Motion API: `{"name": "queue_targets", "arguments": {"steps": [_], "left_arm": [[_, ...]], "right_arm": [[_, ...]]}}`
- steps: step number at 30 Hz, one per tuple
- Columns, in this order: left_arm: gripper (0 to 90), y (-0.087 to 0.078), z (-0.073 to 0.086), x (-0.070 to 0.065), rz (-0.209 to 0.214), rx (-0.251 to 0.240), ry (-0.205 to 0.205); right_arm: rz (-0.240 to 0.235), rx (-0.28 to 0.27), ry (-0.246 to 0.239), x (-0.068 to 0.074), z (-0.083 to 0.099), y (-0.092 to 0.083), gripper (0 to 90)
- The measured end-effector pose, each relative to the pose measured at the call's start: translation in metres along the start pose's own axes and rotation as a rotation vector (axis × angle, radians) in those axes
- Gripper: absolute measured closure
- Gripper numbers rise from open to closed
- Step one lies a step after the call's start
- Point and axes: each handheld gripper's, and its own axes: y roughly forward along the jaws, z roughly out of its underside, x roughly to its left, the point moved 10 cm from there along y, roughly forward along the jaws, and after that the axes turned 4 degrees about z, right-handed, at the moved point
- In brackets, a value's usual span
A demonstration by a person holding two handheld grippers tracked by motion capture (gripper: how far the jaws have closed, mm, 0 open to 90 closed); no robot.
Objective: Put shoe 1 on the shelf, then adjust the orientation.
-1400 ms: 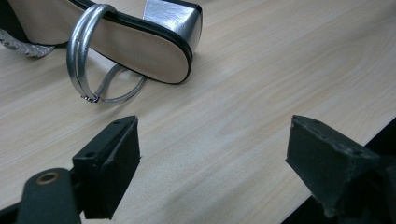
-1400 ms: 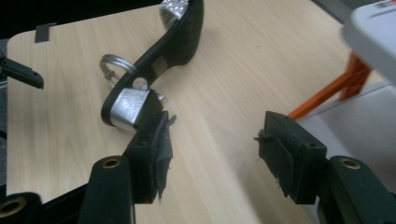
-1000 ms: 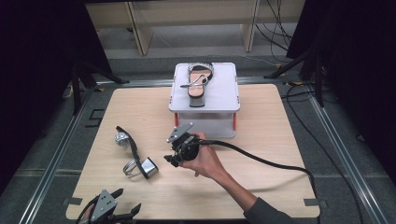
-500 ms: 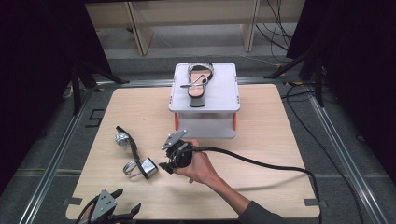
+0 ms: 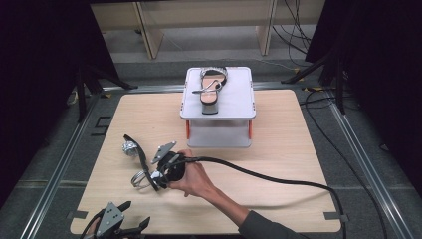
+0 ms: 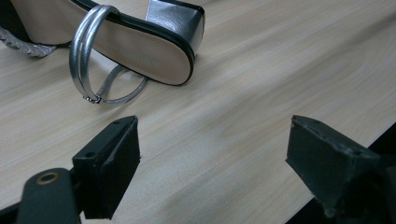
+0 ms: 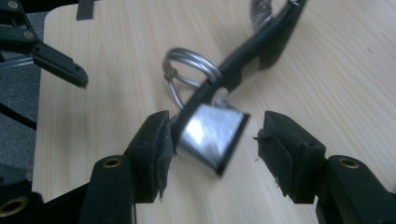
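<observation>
The wooden table point(image 5: 278, 164) is the biggest thing before me, pale grain, rounded corners, with a metal rail along each side and dark floor beyond. Its right half is bare wood, crossed only by my right cable point(image 5: 278, 178); that is the widest open room. The near left corner is tighter, since my left claw point(image 5: 130, 228) sits there at the front edge.

At the back middle stands a white stand point(image 5: 234, 107) on short legs with red posts, and one sandal point(image 5: 213, 88) lies on its top, toe away from me. There is free wood on both sides of the stand.

The second sandal point(image 5: 141, 160) lies on its side on the left half of the table, well clear of the stand and well in from the left edge. Faint stamped writing shows on its insole in the left claw view, too soft to read. No other label or brand can be made out.

My right claw point(image 7: 212, 140) is at that sandal's silver block heel point(image 7: 210, 133). The jaws stand apart with the heel between them; the left pad touches or nearly touches it, the right pad is clear of it. The picture is blurred there.

My left claw's jaws are wide apart over bare wood, with the sandal's silver ankle strap point(image 6: 86, 51) just ahead.
</observation>
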Motion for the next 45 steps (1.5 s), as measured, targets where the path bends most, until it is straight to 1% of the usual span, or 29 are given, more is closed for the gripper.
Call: {"name": "queue_targets", "arguments": {"steps": [1, 2, 3, 4, 6, 8, 9, 12, 13, 15, 17, 18, 19, 21, 23, 24, 25, 27, 31, 32, 33, 34, 35, 37, 39, 40, 42, 43, 45], "left_arm": [[16.8, 0.000, 0.000, 0.000, 0.001, -0.003, -0.002], [16.8, 0.000, 0.000, 0.000, 0.001, -0.003, -0.002], [16.8, -0.001, -0.001, 0.000, -0.001, -0.009, 0.001], [16.8, -0.001, -0.001, 0.000, -0.002, -0.008, 0.001], [16.8, -0.001, -0.001, -0.001, 0.000, -0.010, -0.002], [16.8, -0.001, -0.001, -0.001, 0.000, -0.010, -0.002], [16.8, -0.001, -0.001, -0.001, 0.000, -0.009, -0.002], [16.8, -0.001, -0.001, -0.001, -0.001, -0.011, -0.002], [16.8, -0.001, -0.001, -0.001, 0.001, -0.005, -0.001], [16.8, -0.001, 0.000, -0.001, 0.002, -0.005, -0.003], [16.8, 0.000, 0.000, -0.001, 0.000, -0.003, -0.001], [16.8, 0.000, -0.001, -0.001, -0.002, -0.006, 0.002], [16.8, 0.000, 0.001, 0.001, -0.011, 0.008, 0.015], [16.8, -0.001, 0.001, 0.001, -0.003, 0.009, 0.015], [16.8, -0.002, 0.002, 0.001, -0.003, 0.018, 0.019], [16.8, -0.001, 0.002, 0.001, -0.003, 0.013, 0.017], [16.8, -0.001, 0.001, 0.000, 0.002, 0.004, 0.017], [16.8, -0.001, 0.002, 0.000, 0.002, 0.012, 0.020], [16.8, -0.002, 0.001, -0.001, 0.003, 0.004, 0.012], [16.8, -0.002, 0.002, 0.000, -0.003, 0.010, 0.017], [16.8, -0.002, 0.002, 0.000, -0.004, 0.005, 0.017], [16.8, -0.003, 0.002, 0.001, -0.005, 0.007, 0.022], [16.8, -0.002, 0.000, -0.002, 0.004, -0.011, 0.006], [16.8, -0.002, 0.001, -0.001, 0.003, -0.010, 0.007], [16.8, -0.002, 0.002, 0.000, 0.000, 0.000, 0.015], [16.8, -0.002, 0.002, 0.000, -0.002, -0.002, 0.020], [16.8, -0.002, 0.002, 0.001, -0.004, 0.000, 0.022], [16.8, -0.002, 0.001, -0.001, 0.003, -0.006, 0.010], [16.8, -0.002, 0.001, -0.001, 0.001, -0.001, 0.016]], "right_arm": [[-0.015, -0.002, 0.017, 0.004, -0.003, 0.004, 44.4], [-0.015, -0.002, 0.017, 0.004, -0.003, 0.004, 44.4], [-0.021, 0.014, 0.015, 0.005, -0.004, 0.007, 44.0], [-0.006, 0.027, -0.001, 0.005, -0.005, 0.011, 43.9], [-0.025, 0.016, 0.033, 0.007, -0.009, 0.019, 45.3], [-0.016, 0.025, 0.034, 0.005, -0.008, 0.020, 45.1], [-0.006, 0.047, 0.049, 0.003, -0.004, 0.023, 45.0], [-0.009, 0.038, 0.050, 0.004, -0.004, 0.024, 45.0], [-0.014, 0.019, 0.056, 0.004, -0.007, 0.025, 45.2], [-0.018, 0.010, 0.056, 0.005, -0.008, 0.026, 45.2], [-0.001, 0.018, 0.010, 0.008, -0.011, 0.033, 43.2], [-0.011, 0.024, -0.006, 0.013, -0.013, 0.036, 43.7], [-0.024, 0.035, -0.010, 0.018, -0.015, 0.039, 43.6], [-0.002, 0.068, -0.019, 0.020, -0.014, 0.047, 46.0], [0.015, 0.091, -0.001, 0.016, -0.010, 0.054, 47.8], [0.015, 0.091, -0.001, 0.016, -0.010, 0.054, 47.8], [0.024, 0.090, -0.005, 0.010, -0.008, 0.058, 52.0], [0.034, 0.095, -0.013, 0.006, -0.007, 0.059, 53.5], [0.021, 0.089, 0.001, 0.007, -0.008, 0.059, 54.1], [0.020, 0.093, 0.025, 0.008, -0.008, 0.058, 54.6], [0.024, 0.087, 0.009, 0.006, -0.008, 0.058, 55.1], [0.017, 0.091, 0.033, 0.006, -0.007, 0.057, 55.6], [0.015, 0.093, 0.051, 0.002, -0.007, 0.055, 58.0], [-0.007, 0.091, 0.066, -0.002, -0.005, 0.053, 60.6], [-0.012, 0.082, 0.081, -0.006, -0.005, 0.052, 61.8], [-0.029, 0.077, 0.132, -0.013, -0.002, 0.046, 65.4], [-0.028, 0.073, 0.140, -0.017, 0.000, 0.043, 66.8], [-0.058, 0.070, 0.156, -0.023, 0.005, 0.035, 70.8], [-0.051, 0.059, 0.182, -0.031, 0.011, 0.027, 73.9]]}}
